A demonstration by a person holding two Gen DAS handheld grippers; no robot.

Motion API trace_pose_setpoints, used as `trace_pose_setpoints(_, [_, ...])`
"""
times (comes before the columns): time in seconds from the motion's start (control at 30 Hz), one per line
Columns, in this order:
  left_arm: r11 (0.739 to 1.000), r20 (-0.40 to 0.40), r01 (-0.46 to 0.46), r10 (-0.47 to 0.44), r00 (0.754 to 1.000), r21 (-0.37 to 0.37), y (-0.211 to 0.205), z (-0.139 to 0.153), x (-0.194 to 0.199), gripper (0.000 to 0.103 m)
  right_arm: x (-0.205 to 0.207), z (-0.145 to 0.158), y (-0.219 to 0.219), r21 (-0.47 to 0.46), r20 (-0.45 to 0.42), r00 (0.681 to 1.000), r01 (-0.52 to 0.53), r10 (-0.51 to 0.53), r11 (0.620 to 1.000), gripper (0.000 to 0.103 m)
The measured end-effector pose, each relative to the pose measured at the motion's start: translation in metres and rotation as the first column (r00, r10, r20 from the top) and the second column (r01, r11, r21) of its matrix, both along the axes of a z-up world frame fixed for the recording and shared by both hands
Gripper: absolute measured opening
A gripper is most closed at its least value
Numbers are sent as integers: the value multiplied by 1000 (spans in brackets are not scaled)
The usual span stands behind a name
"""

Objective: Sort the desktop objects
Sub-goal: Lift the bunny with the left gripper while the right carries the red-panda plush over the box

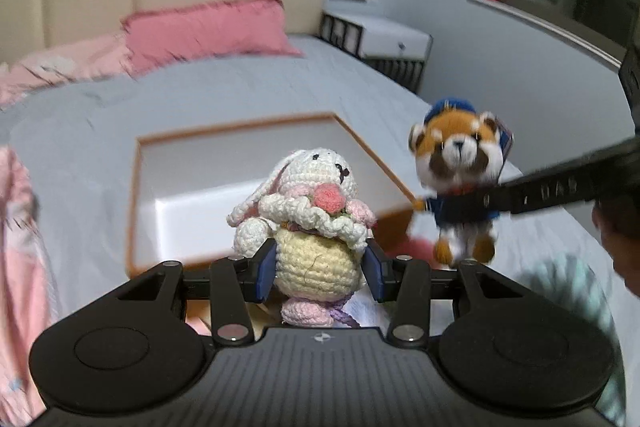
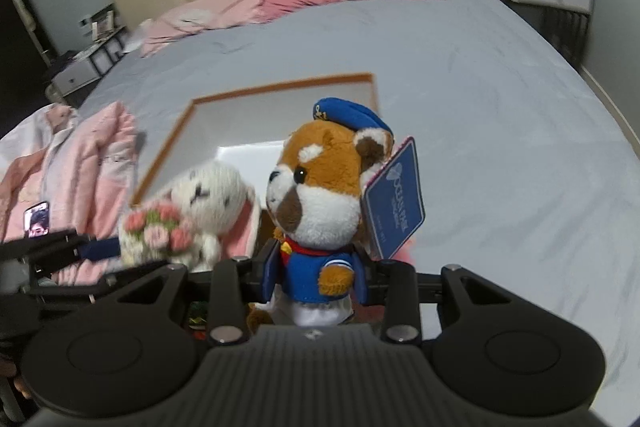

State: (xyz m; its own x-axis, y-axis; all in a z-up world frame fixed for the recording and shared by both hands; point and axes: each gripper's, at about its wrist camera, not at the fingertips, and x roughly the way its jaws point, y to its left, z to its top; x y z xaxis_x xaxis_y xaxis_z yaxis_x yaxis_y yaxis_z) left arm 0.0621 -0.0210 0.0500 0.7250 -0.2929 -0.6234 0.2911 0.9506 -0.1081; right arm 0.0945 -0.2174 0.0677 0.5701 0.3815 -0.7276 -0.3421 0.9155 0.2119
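Two toys aloft | left gripper (image 1: pixel 320 269) jaws pinch crochet bunny (image 1: pixel 308 227) | right gripper (image 2: pixel 316 277) jaws pinch sailor plush (image 2: pixel 320 211) | white box (image 1: pixel 192 163) behind

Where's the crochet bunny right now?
The crochet bunny is clamped in the left gripper, lifted in front of the white storage box on the bed, with the sailor plush beside it in the right gripper.

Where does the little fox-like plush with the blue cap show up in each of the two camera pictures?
Left wrist view: the plush with the blue cap is at the right, mid-height, held by the right gripper reaching in from the right edge.
Right wrist view: it stands at the centre, clamped at its blue jacket.
Shared landmark: the white box with the wooden rim on the bed behind it.
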Motion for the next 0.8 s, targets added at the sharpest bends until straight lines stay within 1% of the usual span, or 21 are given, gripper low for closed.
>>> trace_pose_setpoints(0.1, [998, 41, -58, 57, 998, 31, 8, 12, 17, 51, 11, 6, 17, 1, 7, 998, -55, 55, 998, 38])
trace_pose_setpoints(0.2, [995, 59, -90, 88, 994, 35, 16, 22, 33, 52, 26, 8, 35, 3, 18, 996, -92, 91, 996, 38])
trace_pose_setpoints(0.37, [986, 73, -148, 142, 987, 82, 24, 22, 62, 52, 60, 4, 66, 7, 10, 992, -128, 128, 992, 38])
trace_pose_setpoints(0.4, [984, 66, -153, 147, 987, 86, 26, 21, 67, 52, 68, 1, 72, 8, 0, 991, -131, 131, 991, 38])
trace_pose_setpoints(0.47, [983, 24, -160, 158, 987, 95, 31, 12, 82, 52, 85, -7, 83, 7, -29, 990, -136, 137, 991, 38])
trace_pose_setpoints(0.63, [973, -46, -180, 188, 981, 143, 43, -17, 105, 52, 122, -39, 109, 2, -136, 980, -145, 144, 989, 38])
trace_pose_setpoints(0.8, [967, -128, -177, 202, 971, 180, 52, -43, 118, 52, 148, -76, 126, 23, -265, 951, -156, 157, 987, 38])
